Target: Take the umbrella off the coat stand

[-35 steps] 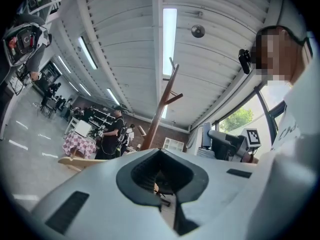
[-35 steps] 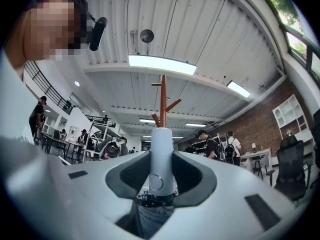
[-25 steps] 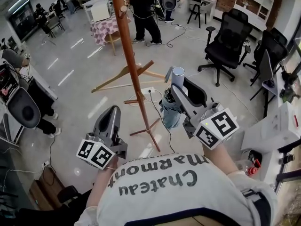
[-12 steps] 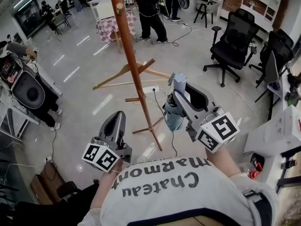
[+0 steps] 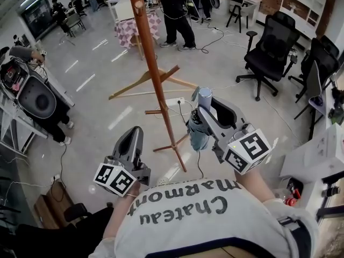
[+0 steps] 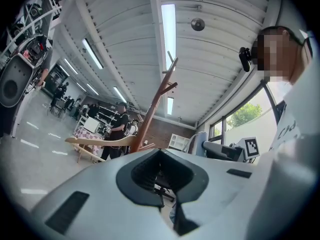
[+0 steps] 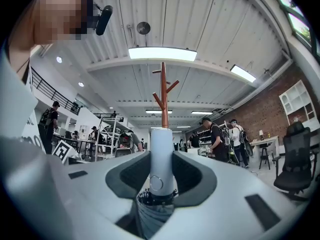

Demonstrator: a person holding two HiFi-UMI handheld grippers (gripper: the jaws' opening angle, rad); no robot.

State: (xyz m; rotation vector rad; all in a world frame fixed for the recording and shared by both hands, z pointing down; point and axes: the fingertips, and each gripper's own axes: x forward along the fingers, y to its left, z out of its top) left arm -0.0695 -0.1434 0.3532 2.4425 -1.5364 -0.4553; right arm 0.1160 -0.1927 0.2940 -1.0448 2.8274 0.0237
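The brown wooden coat stand [image 5: 156,85] rises from the floor in front of me; its forked top [image 7: 163,84] shows in the right gripper view, and it leans across the left gripper view as the stand [image 6: 156,106]. A folded grey-blue umbrella [image 5: 199,128] hangs free of the stand, just right of the pole. My right gripper [image 5: 202,109] is shut on it below the pale handle [image 7: 161,144]. The left gripper [image 5: 133,136] is left of the pole, lower, shut with nothing in it [image 6: 162,176].
A light wooden frame [image 5: 145,82] lies by the stand's foot, with a white power strip [image 5: 171,102] and cable. Black office chairs [image 5: 271,44] stand at the right and a round speaker [image 5: 35,98] at the left. People stand by a cloth-covered table [image 5: 129,28] at the back.
Both grippers have sunk a little. The right one keeps its hold on the umbrella, and the left stays shut and empty.
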